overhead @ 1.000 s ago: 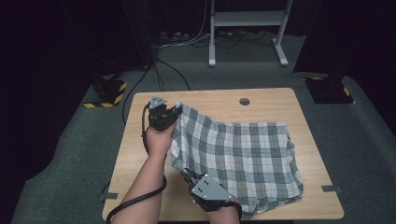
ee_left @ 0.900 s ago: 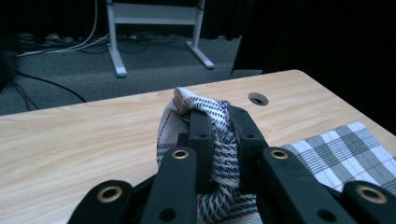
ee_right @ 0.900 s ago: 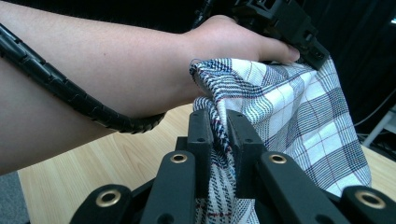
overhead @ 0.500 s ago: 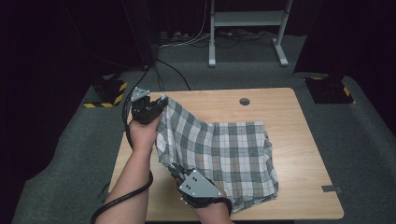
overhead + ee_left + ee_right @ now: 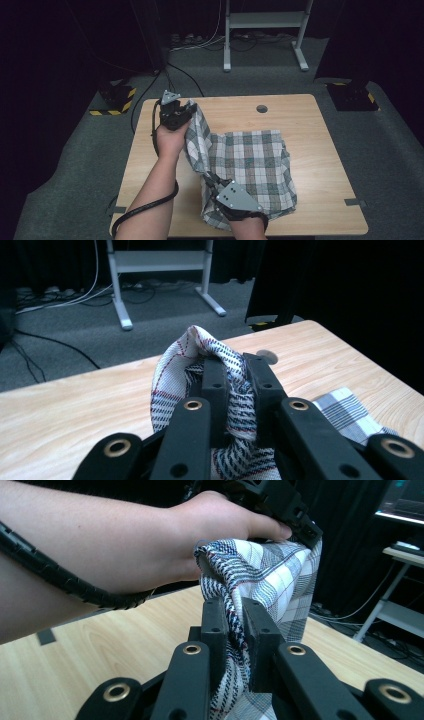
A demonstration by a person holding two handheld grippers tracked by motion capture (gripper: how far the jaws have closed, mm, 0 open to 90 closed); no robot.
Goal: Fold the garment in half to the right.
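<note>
Gripping one edge of the grey-and-white checked woven cloth (image 5: 250, 165) at two corners, with the left hand-held gripper (image 5: 176, 111) pinched shut on a bunched corner above the far left of the pale wooden table (image 5: 320, 130) and the right hand-held gripper (image 5: 212, 178) clamped on the near corner. Keeping both pinches firm and the held edge taut (most of the cloth lies rumpled mid-table), lifting evenly, then drawing sideways to spread flat without dragging folds under.

Looking like a lab or studio: black curtains (image 5: 75, 40) hanging around, cables (image 5: 200, 42) trailing over grey carpet (image 5: 350, 165), wooden table (image 5: 310, 130) sitting alone.
</note>
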